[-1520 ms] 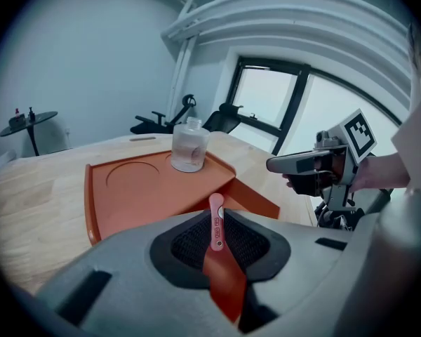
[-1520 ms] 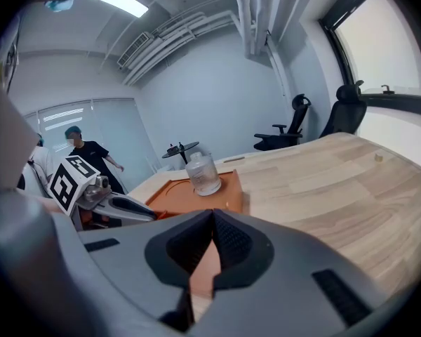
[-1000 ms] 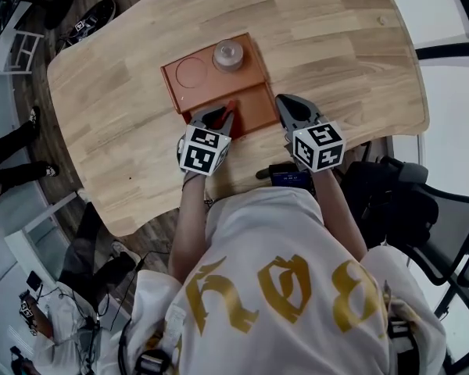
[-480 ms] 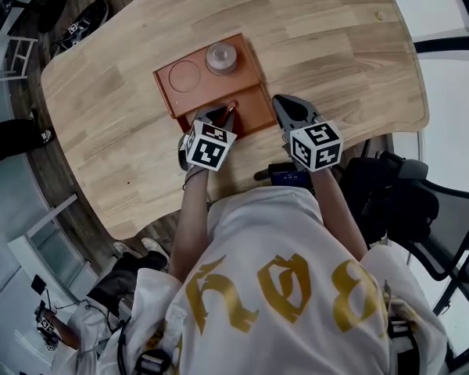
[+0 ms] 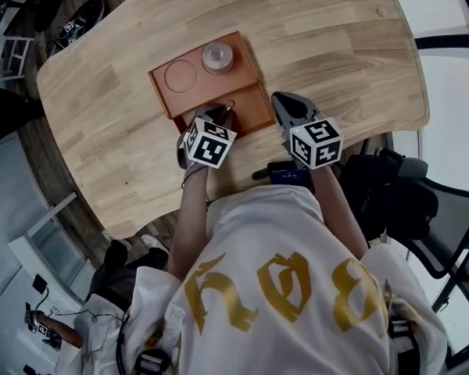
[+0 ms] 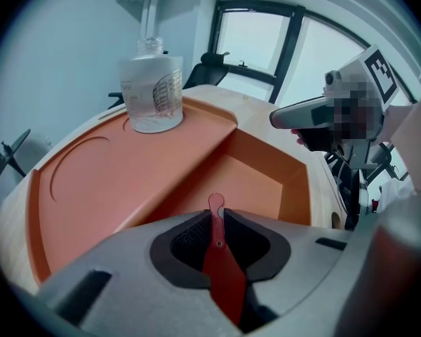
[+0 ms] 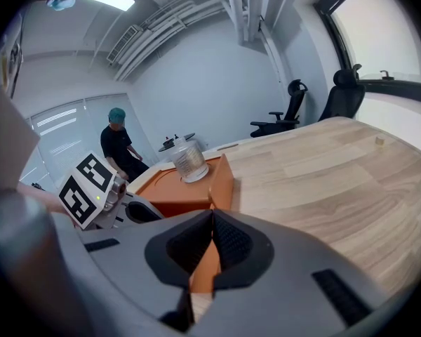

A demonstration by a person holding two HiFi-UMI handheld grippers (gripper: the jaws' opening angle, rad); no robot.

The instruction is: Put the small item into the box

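An orange box (image 5: 252, 114) lies on the wooden table, with a shallow upper tray and a deeper near compartment (image 6: 259, 181). My left gripper (image 5: 223, 114) hangs over the near edge of that compartment, shut on a small flat red item (image 6: 217, 258) whose rounded tip (image 5: 230, 105) pokes out past the jaws. My right gripper (image 5: 285, 104) sits just right of the box's near right corner (image 7: 221, 181), its jaws shut with nothing between them. In the left gripper view the right gripper (image 6: 295, 118) shows at the right, beyond the box.
A clear glass bottle (image 5: 217, 57) stands upright on the box's upper tray beside a round recess (image 5: 180, 76). Bare wooden tabletop (image 5: 336, 45) stretches to the right and behind. A person (image 7: 119, 142) stands far off in the room. Office chairs stand by the windows.
The left gripper has edged slightly forward with the red item, further over the box's near compartment. The right gripper has stayed put beside the box.
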